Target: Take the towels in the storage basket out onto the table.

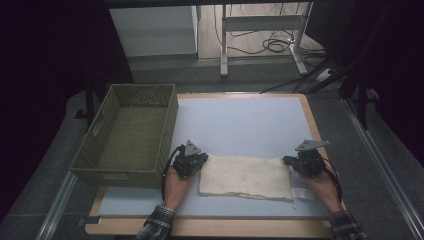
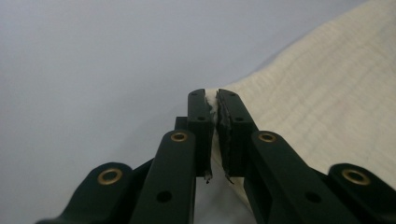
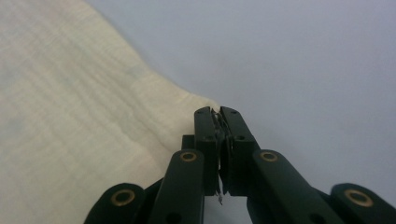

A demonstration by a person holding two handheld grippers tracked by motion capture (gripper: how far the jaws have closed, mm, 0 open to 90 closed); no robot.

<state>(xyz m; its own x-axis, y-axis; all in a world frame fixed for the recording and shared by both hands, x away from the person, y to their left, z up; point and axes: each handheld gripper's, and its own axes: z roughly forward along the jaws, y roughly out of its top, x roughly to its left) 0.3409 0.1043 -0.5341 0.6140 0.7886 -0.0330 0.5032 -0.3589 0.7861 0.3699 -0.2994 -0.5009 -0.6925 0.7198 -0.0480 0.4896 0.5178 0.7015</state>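
A cream cloth [image 1: 245, 176] lies folded flat on the pale blue mat near the table's front. My left gripper [image 1: 201, 159] is at the cloth's far left corner, and in the left gripper view my left gripper [image 2: 212, 95] is shut with the edge of the cloth [image 2: 327, 93] pinched between the jaws. My right gripper [image 1: 287, 161] is at the far right corner. In the right gripper view my right gripper [image 3: 215, 112] is shut on the corner of the cloth [image 3: 70, 93]. Both corners still rest low on the mat.
A green woven basket [image 1: 115, 177] stands on the left side of the table, close to my left hand. The pale blue mat [image 1: 240, 120] stretches behind the cloth to the table's wooden rim [image 1: 312, 125]. Desk legs and cables stand on the floor beyond.
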